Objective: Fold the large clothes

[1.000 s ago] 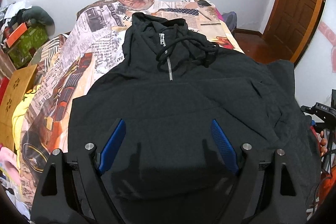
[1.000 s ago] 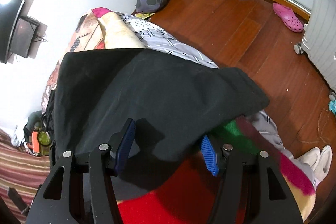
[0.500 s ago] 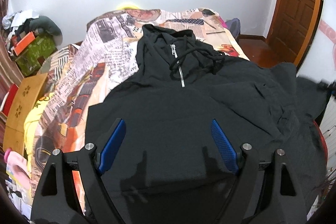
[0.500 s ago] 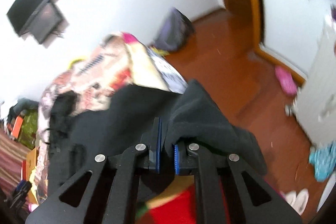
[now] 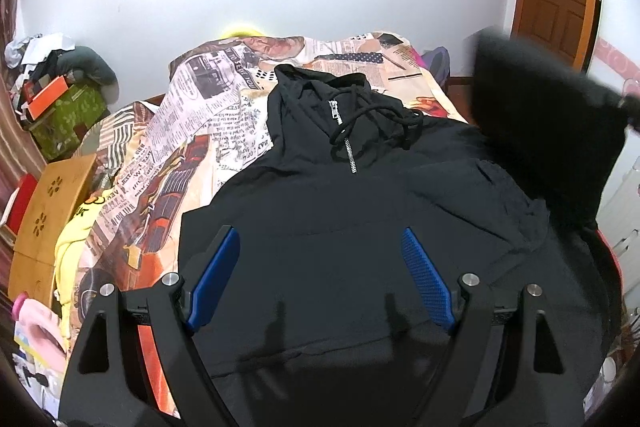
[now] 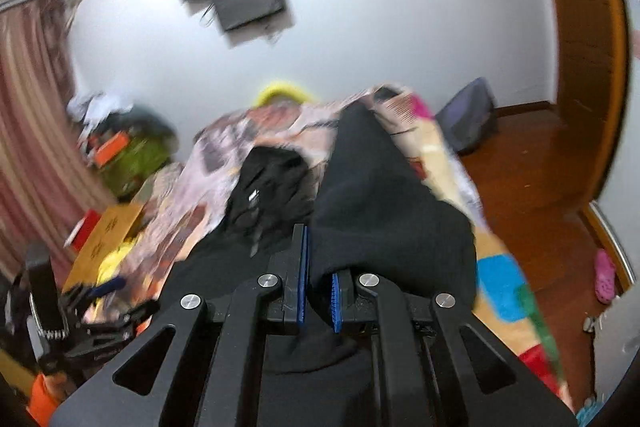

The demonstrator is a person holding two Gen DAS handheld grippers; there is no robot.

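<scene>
At the far left, beside the bed, sit a wooden box (image 5: 52, 195) and a heap of clutter against the wall. The bed's newspaper-print blanket (image 5: 192, 115) carries the black hoodie (image 5: 340, 227), which lies face up with its hood toward the wall, its short zipper (image 5: 344, 143) and drawstring in plain sight.

The left gripper (image 5: 320, 279) hangs over the lower front of the hoodie with its blue pads spread wide and nothing between them.

Further right, the hoodie's right sleeve (image 5: 540, 115) stands lifted off the bed as a dark, blurred flap. The right gripper (image 6: 319, 293) has its jaws pinched on that sleeve (image 6: 384, 227), cloth bunched between the pads and draping over them.

The hoodie looks thick, soft and fairly heavy for cloth; it probably sags and drags instead of holding a shape, and a thin pinch may slip. The cuff or seam of the sleeve likely offers the firmest bite. The free gripper would do well to take the hem corner or the left shoulder, or to pin the body so it does not slide on the blanket during the fold.
</scene>
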